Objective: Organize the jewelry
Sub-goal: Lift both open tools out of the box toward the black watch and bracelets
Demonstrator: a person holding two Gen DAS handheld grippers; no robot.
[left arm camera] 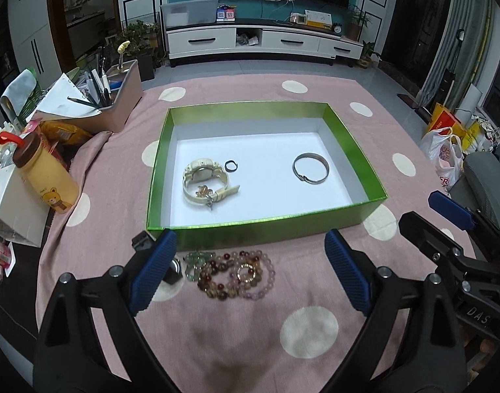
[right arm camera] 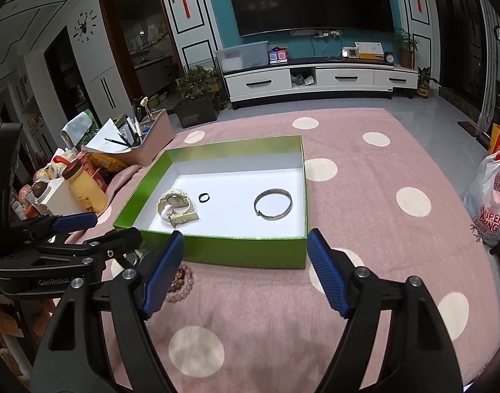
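Note:
A green box [left arm camera: 259,232] with a white floor holds a cream watch [left arm camera: 204,180], a small dark ring [left arm camera: 231,165] and a silver bangle [left arm camera: 311,167]. Several beaded bracelets [left arm camera: 231,275] lie in a heap on the pink dotted cloth [left arm camera: 308,330] just in front of the box. My left gripper [left arm camera: 250,245] hangs open above them, with nothing between its fingers. A small metal piece [left arm camera: 175,268] peeks out behind its left finger. My right gripper [right arm camera: 246,242] is open and empty too, over the cloth before the box [right arm camera: 250,252]. There the beads [right arm camera: 181,281] are half hidden by its left finger.
A brown organizer with pens [left arm camera: 119,98], a yellow bear bottle [left arm camera: 50,177] and a white carton [left arm camera: 14,209] crowd the table's left side. Plastic bags [left arm camera: 446,157] sit off the right edge. Each gripper shows in the other's view: the right gripper [left arm camera: 436,219], the left gripper [right arm camera: 119,226].

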